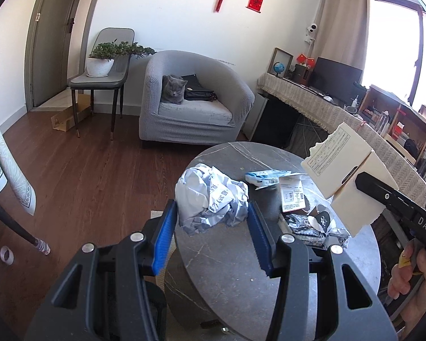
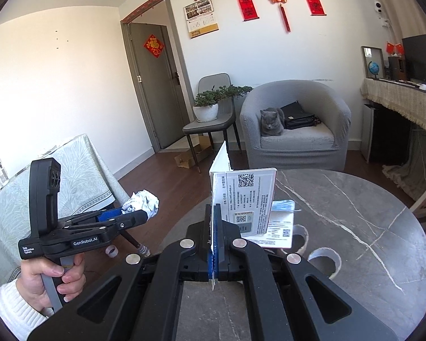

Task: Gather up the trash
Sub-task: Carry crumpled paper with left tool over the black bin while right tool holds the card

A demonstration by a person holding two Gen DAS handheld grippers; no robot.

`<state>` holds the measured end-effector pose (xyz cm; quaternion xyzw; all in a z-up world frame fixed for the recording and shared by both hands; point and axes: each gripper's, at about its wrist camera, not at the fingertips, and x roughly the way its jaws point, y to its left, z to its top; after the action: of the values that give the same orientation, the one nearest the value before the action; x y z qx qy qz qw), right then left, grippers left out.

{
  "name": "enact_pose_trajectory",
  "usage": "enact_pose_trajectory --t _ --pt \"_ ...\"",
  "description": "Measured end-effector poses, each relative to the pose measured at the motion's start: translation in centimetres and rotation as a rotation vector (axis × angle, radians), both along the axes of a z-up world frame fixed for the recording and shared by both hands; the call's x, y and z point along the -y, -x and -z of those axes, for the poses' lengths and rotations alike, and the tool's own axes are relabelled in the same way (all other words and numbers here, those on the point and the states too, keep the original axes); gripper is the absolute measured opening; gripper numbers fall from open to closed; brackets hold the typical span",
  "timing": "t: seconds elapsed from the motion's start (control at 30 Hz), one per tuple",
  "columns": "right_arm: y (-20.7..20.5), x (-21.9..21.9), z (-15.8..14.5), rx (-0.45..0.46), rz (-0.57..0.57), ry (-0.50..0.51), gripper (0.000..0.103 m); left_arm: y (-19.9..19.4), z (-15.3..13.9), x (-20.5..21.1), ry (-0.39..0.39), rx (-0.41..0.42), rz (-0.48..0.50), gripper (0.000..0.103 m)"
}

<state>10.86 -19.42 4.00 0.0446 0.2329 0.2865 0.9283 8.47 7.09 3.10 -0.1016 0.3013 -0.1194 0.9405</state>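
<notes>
A: Where does the carton (image 2: 242,199) point?
B: It stands upright above the round tabletop (image 2: 355,227), long axis vertical, torn edge up, clamped in the right hand-held gripper (image 2: 214,244).
A: And the left hand-held gripper (image 1: 210,238)?
B: It is held level, pinching the crumpled bag (image 1: 213,199) between its blue pads. A cat (image 2: 272,126) sits in the armchair (image 2: 295,142).

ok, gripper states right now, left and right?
Left gripper: shut on crumpled white plastic bag, fingers around it.
Right gripper: shut on torn cardboard box.
</notes>
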Motion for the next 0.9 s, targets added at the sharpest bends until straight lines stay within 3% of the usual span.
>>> enact_pose_trajectory --t 0.43,0.9 --pt "-0.9 -7.4 0.8 -0.031 -0.111 0.011 0.000 1.5 1.5 -5.5 -0.061 -0.041 -0.072 0.053" --pt "-1.4 -16.9 3.7 -0.131 -0.260 0.040 0.000 2.0 7.7 -12.8 -0.095 -0.232 -0.140 0.053"
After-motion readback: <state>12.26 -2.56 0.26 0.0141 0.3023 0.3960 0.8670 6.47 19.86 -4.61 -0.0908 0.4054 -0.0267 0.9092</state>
